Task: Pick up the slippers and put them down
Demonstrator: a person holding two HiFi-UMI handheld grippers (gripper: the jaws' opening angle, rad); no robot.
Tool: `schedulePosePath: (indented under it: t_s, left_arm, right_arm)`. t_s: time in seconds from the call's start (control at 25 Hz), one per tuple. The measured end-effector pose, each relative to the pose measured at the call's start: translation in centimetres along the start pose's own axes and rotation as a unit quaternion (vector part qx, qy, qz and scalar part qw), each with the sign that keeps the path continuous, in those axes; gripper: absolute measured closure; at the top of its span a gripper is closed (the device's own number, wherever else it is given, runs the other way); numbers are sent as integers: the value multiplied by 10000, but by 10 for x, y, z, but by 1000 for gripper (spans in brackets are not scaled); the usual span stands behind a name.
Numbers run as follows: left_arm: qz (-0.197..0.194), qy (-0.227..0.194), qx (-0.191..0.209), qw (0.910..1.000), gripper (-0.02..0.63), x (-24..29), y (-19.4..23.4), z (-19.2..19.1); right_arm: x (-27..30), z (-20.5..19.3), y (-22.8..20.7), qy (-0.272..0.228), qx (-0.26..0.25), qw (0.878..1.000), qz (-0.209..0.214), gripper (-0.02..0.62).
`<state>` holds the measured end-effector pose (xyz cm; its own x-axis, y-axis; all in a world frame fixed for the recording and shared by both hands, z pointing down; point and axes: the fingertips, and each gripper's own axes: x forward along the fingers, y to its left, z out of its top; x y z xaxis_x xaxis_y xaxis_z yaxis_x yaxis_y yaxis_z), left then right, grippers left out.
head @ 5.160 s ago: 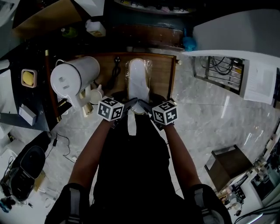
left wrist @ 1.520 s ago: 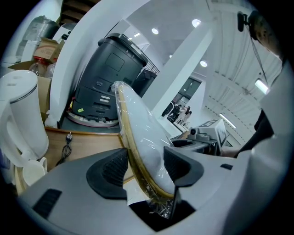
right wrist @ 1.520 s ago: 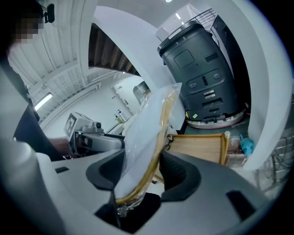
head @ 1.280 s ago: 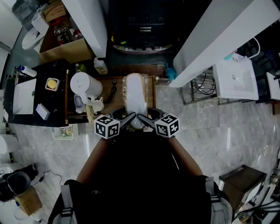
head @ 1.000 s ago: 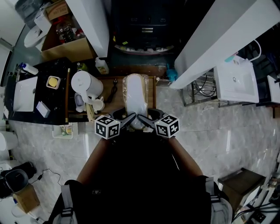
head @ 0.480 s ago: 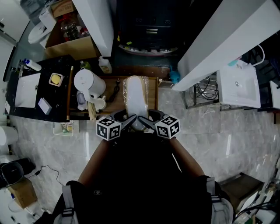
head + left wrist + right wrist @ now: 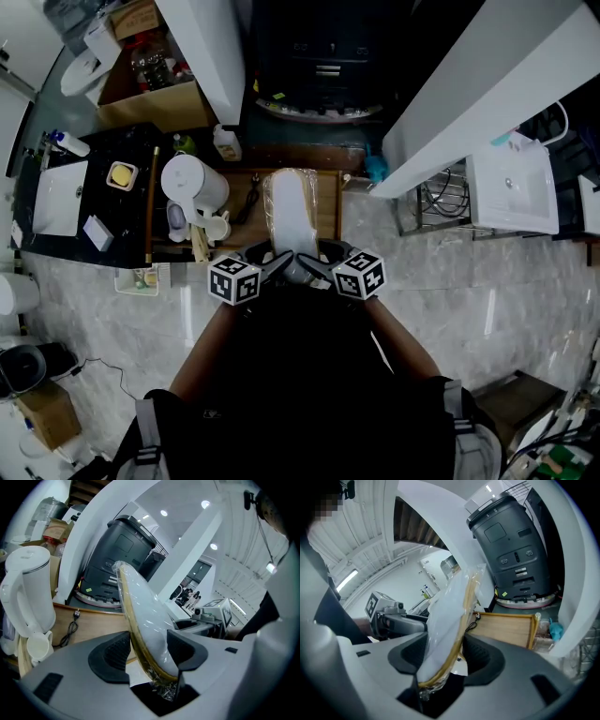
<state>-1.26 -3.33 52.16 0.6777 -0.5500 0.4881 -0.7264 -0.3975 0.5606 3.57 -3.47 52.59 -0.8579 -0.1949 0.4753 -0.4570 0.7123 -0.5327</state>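
Marble floor surrounds the wooden table [image 7: 328, 216]; over its near edge the left gripper [image 7: 149, 652] and right gripper [image 7: 440, 657] clamp the wrapped slippers [image 7: 289, 211], seemingly lifted. Next: lower, then release.

In the head view, the near end of the wrapped slippers [image 7: 292, 211] is hidden at centre frame behind the left gripper [image 7: 274, 265] and the right gripper [image 7: 316, 266]. The small items on the dark worktop [image 7: 127, 220] at the left are too small to name. In the left gripper view, the left edge cuts off the white kettle [image 7: 26, 592]. At bottom centre, the slippers' lower end drops out of sight behind the fingers [image 7: 187, 651].
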Motion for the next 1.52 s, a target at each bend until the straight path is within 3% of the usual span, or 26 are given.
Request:
schedulePosePath:
  t_s: [0.44,0.96,1.52]
  left_arm:
    - [-316,121,86,9994,357,-4,15,15]
    - [-683,593,160,9958,356,-14,47,2]
    - [-731,886,55,9934,356,2,77,-5]
  right_arm:
    - [14,12,0,-53,130,9993,-332,367]
    - [49,-1,6,-96,460,9963,-720,367]
    - [72,-6,-12,45,686,9944,-808,367]
